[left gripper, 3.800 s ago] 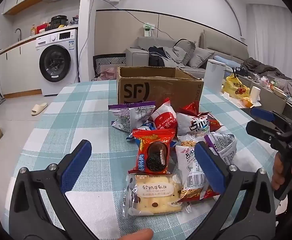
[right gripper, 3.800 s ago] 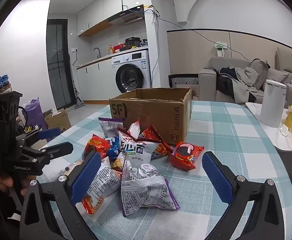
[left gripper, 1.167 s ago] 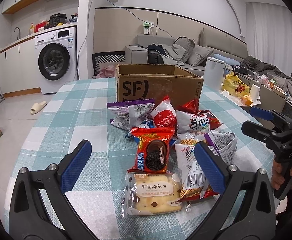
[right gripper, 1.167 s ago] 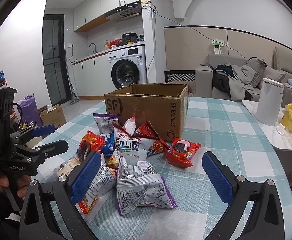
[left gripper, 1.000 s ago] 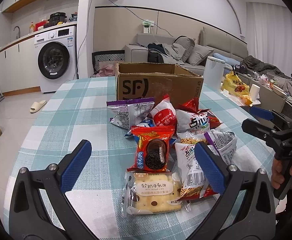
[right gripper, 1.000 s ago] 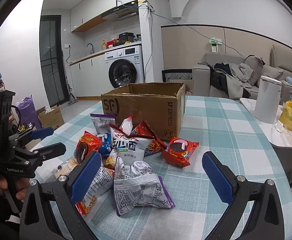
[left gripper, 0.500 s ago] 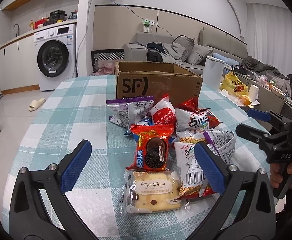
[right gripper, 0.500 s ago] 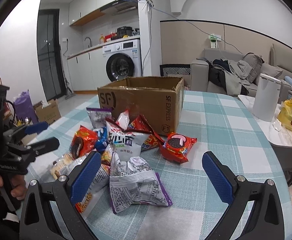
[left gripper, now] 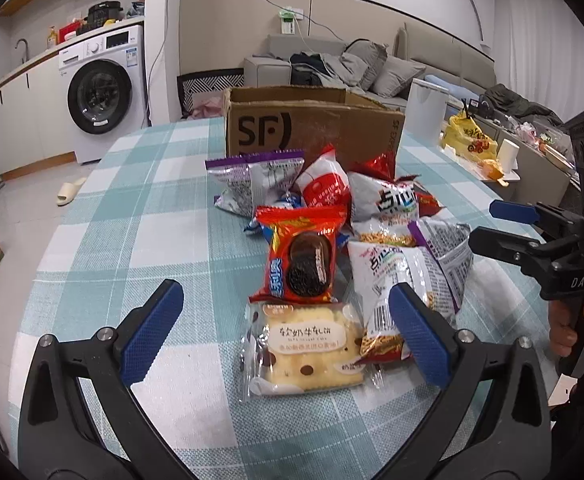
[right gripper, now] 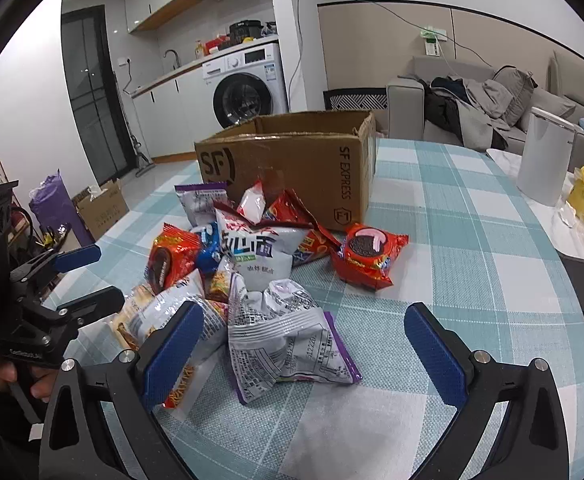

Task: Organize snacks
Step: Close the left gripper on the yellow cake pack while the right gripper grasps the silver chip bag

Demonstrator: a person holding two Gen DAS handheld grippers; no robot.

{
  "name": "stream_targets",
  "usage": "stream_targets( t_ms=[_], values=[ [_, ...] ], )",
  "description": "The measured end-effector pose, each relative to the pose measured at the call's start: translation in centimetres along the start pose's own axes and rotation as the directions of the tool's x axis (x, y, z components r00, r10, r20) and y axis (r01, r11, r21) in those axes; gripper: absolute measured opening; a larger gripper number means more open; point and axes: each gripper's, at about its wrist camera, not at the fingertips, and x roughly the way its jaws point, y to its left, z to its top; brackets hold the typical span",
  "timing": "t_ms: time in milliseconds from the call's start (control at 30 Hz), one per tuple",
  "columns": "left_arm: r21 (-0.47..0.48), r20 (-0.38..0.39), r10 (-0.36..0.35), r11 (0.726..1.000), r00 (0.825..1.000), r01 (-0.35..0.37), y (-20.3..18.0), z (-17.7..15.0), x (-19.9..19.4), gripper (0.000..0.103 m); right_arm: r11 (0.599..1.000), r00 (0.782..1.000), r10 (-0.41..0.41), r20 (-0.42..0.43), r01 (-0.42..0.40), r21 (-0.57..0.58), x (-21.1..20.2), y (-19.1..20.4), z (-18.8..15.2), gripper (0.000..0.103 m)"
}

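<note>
- Bench point(left gripper: 140, 208): checked teal-and-white cloth, carrying all the stock listed below.
- Cardboard box point(right gripper: 292, 168): open-topped, at the far side of the bench, just behind the pile; I cannot see inside it.
- Snack pile point(left gripper: 331, 220): loose packets heaped between me and the box, none yet lifted.
- Biscuit packet point(left gripper: 307, 352): clear wrap, pale contents, flat on the cloth at the near edge of the pile.
- Red cookie packet point(left gripper: 301, 256): touching the biscuit packet's far edge.
- Silver-purple bag point(right gripper: 288, 340): crumpled, nearest my right side.
- Second red cookie packet point(right gripper: 367, 256): apart from the heap, beside the box corner.
- Left hand-held gripper point(left gripper: 284, 336): fingers spread wide, empty, framing the biscuit packet.
- Right hand-held gripper point(right gripper: 303, 352): fingers spread wide, empty, framing the silver-purple bag.
- Step in hand, by my judgement: choosing the first packet.
- Next move calls for: lowering onto one packet, closing gently on the crinkly wrap, carrying it to the box.
</note>
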Motion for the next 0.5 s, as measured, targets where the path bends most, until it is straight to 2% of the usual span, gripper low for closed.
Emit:
stream_targets(
  t_ms=[133,300,400,500],
  values=[
    [0.014,-0.045,0.02,1.0,0.999,-0.02,-0.1,-0.4,0.8,0.103,1.0,1.0,0.007,-0.029,-0.007,0.013,0.6,-0.2,-0.1,0.103],
    [-0.025,-0.074,0.01,1.0,0.997,-0.012,0.8,-0.5,1.5,0.103,1.0,0.998,0.013,-0.055,-0.012,0.021,1.0,-0.3,-0.2,0.103],
    [-0.029,-0.094,0.034,0.999,0.995,-0.037,1.5,-0.5,1.9,0.103,1.0,0.998,0.016,-0.064,-0.014,0.028,1.1,-0.5,-0.3,0.103],
    [-0.047,-0.147,0.012,0.999,0.989,-0.019,2.0,-0.7,2.5,0.103,0.999,0.996,0.024,-0.081,-0.021,0.034,1.5,-0.7,-0.4,0.103]
  ],
)
